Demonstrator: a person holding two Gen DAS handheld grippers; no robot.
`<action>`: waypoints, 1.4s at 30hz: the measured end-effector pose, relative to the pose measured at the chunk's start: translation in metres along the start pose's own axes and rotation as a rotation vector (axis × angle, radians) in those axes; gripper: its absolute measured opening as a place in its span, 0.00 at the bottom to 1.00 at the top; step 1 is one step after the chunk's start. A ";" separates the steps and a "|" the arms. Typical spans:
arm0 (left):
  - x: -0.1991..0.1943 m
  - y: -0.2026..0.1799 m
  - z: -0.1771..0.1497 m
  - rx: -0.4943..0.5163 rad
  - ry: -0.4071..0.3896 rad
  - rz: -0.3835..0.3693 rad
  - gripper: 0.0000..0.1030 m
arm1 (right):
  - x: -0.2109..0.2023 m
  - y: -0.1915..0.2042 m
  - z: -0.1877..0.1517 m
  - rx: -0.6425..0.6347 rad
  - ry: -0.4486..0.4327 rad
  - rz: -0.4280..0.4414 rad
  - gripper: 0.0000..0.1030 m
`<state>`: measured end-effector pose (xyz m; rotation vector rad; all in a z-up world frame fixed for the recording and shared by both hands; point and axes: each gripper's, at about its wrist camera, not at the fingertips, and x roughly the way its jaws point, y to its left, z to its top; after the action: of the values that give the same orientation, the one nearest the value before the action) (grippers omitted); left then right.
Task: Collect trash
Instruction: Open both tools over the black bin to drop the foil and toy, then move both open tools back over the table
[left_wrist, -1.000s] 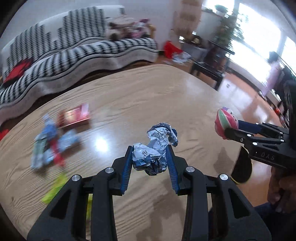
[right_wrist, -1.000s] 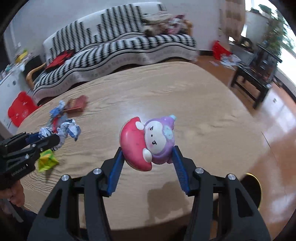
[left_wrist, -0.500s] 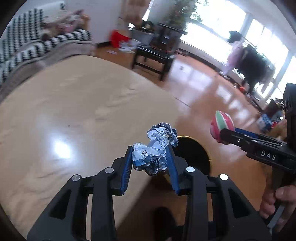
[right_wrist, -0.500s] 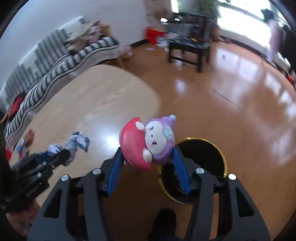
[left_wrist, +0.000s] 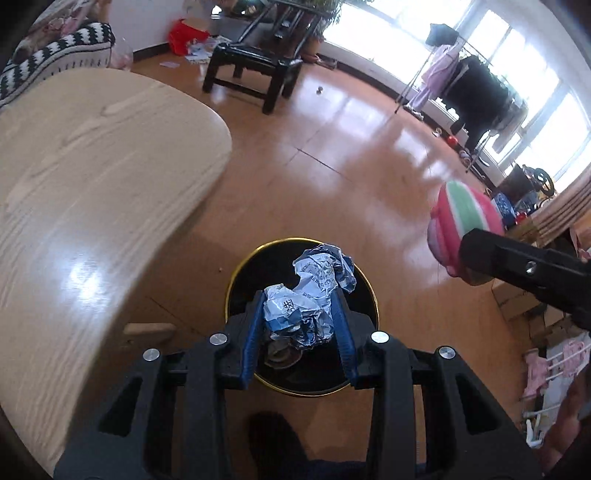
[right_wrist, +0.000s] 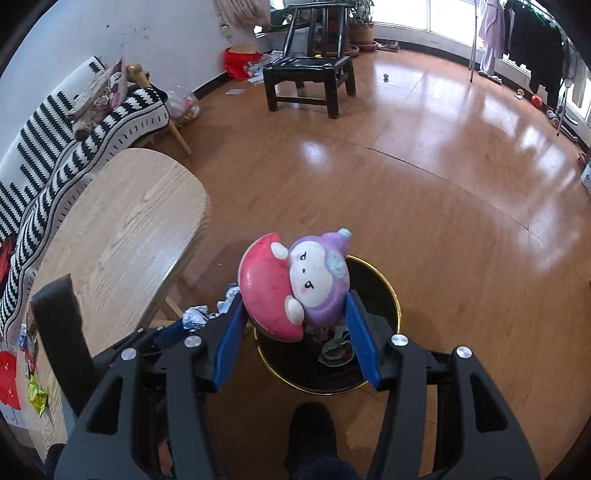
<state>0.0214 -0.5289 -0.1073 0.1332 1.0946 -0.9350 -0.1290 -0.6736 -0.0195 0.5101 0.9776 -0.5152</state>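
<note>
At the far left of the left wrist view the light wooden counter (left_wrist: 92, 177) curves away, its rounded end overhanging the glossy brown floor (left_wrist: 332, 155). In the right wrist view a few bright wrappers (right_wrist: 35, 397) lie on its near left corner, and a striped sofa (right_wrist: 74, 125) runs behind it.

Moving right, the left gripper (left_wrist: 301, 321) points steeply down, its blue pads pressed narrow on a crumpled silver-and-blue wrapper (left_wrist: 306, 299). The wrapper hangs directly above the mouth of a round black bin with a gold rim (left_wrist: 236, 273) that stands on the floor just beside the counter's end. Some scraps already lie at the bottom of the bin, too dim to name.

Further right, the right gripper (right_wrist: 295, 325) is clamped at a middling width on a pink-and-purple mushroom toy (right_wrist: 295, 284), the toy lying on its side between the pads. It hangs over the near left part of the same bin (right_wrist: 395, 295), and in the left wrist view its striped pink-and-green back (left_wrist: 465, 221) shows to the right of the bin.

Beyond, a dark wooden chair (right_wrist: 308, 74) stands on the floor, and clothes on a rack (right_wrist: 532, 44) hang by bright windows at the far right.
</note>
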 end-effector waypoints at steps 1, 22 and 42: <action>0.002 0.000 0.001 0.001 0.003 -0.001 0.34 | 0.001 -0.001 0.001 0.004 0.001 -0.004 0.52; 0.006 -0.005 0.003 0.023 -0.006 -0.022 0.67 | 0.000 -0.015 0.007 0.078 -0.025 -0.019 0.70; -0.142 0.070 -0.009 -0.021 -0.134 0.177 0.81 | -0.025 0.128 0.015 -0.144 -0.122 0.157 0.84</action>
<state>0.0453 -0.3980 -0.0215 0.1461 0.9522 -0.7629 -0.0519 -0.5799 0.0314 0.4170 0.8429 -0.3284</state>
